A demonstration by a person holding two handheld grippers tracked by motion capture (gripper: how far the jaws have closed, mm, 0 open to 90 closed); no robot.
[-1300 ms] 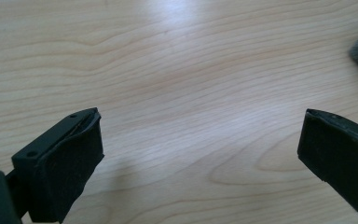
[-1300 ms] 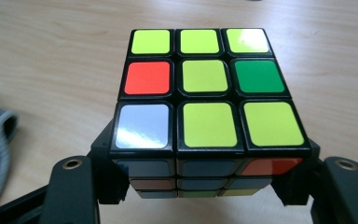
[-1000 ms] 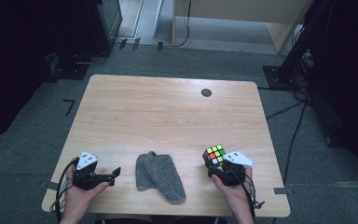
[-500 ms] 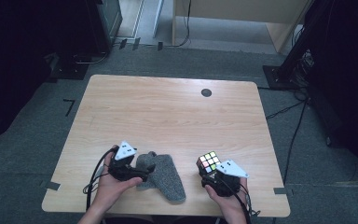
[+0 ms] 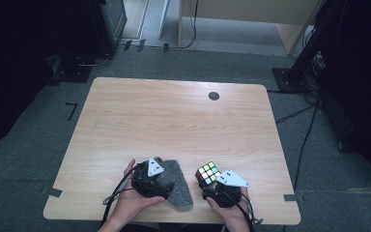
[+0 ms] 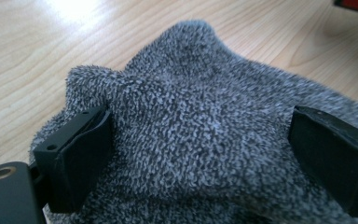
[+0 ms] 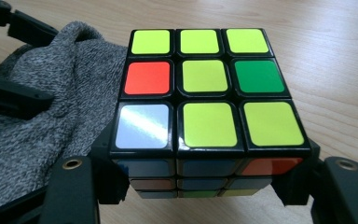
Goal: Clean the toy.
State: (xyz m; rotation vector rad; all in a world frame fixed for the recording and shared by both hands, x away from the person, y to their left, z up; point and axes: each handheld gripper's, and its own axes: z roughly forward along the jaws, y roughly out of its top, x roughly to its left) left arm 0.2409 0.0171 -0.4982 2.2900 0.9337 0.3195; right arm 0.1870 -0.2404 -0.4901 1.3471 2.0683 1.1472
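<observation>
1. Two grippers work at the near edge of the desk (image 5: pixel 174 116), each held in one of the person's hands.
2. Left gripper (image 5: pixel 160 180) sits over the near end of a grey sock (image 5: pixel 178 186). In the left gripper view its jaws straddle the sock (image 6: pixel 200 135), which bulges up between them; the jaws have just been closing a little, and the left pad (image 6: pixel 81 149) touches the fuzz, but they stand wide and do not yet pinch it.
3. Sock lies flat on the desk, near the front edge, between the two hands, its far end toward the cube.
4. Right gripper (image 5: pixel 211 184) is clamped on a cube (image 5: pixel 208 173), jaws against its two opposite sides. The right gripper view shows the cube (image 7: pixel 205 88) top face: mostly yellow, with one red, one green and one white tile.
5. Cube is just right of the sock; from the right gripper view they look very close, whether touching I cannot tell.
6. One dark round mark (image 5: pixel 214 95) sits at the desk's far side.
</observation>
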